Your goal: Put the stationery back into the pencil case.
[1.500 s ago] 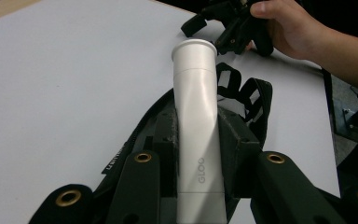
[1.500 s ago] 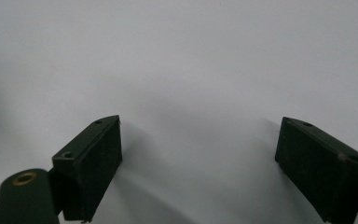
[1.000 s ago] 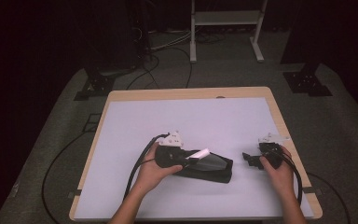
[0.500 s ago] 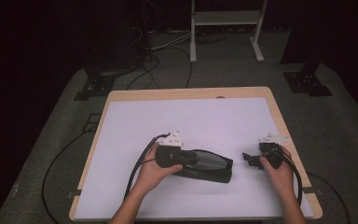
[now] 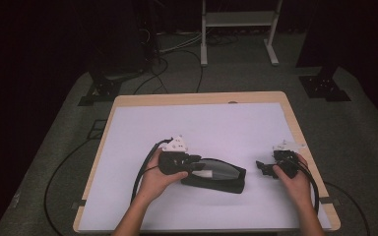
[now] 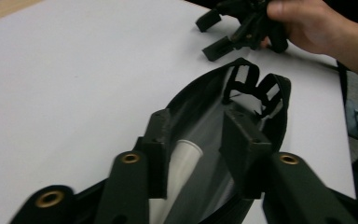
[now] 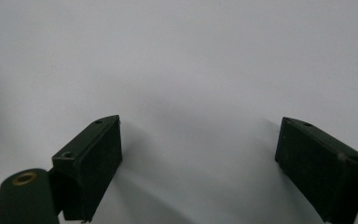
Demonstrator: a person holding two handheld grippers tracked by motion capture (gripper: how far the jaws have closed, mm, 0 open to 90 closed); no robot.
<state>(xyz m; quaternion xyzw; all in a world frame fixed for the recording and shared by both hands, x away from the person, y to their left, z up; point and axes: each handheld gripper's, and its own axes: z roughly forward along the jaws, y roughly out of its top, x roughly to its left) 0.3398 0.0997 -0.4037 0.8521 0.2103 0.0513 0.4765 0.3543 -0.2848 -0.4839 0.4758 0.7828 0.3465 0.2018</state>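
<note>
A black pouch [image 5: 224, 178] with a clear face lies flat on the white table top [image 5: 202, 123], front of centre. Its strap end [image 6: 254, 86] points toward the right hand. A white tube [image 5: 204, 173] lies in the pouch's near end, under the clear face [image 6: 182, 158]. My left gripper [image 5: 194, 162] rests over that end, open, its jaws either side of the tube [image 6: 198, 128] without pinching it. My right gripper [image 5: 262, 167] sits a short way right of the pouch, open, with only bare table between its jaws [image 7: 200, 135]. It also appears in the left gripper view [image 6: 223, 32].
The table has a wooden rim [image 5: 295, 123]. Black cables [image 5: 142, 172] trail from both grippers over the front of the table. On the dark floor behind stand a metal rack [image 5: 238, 29], stand bases [image 5: 325, 86] and more cables.
A second ago the white tube poked up from the pouch by the left gripper. It now lies lower inside the pouch. The right gripper has not moved.
</note>
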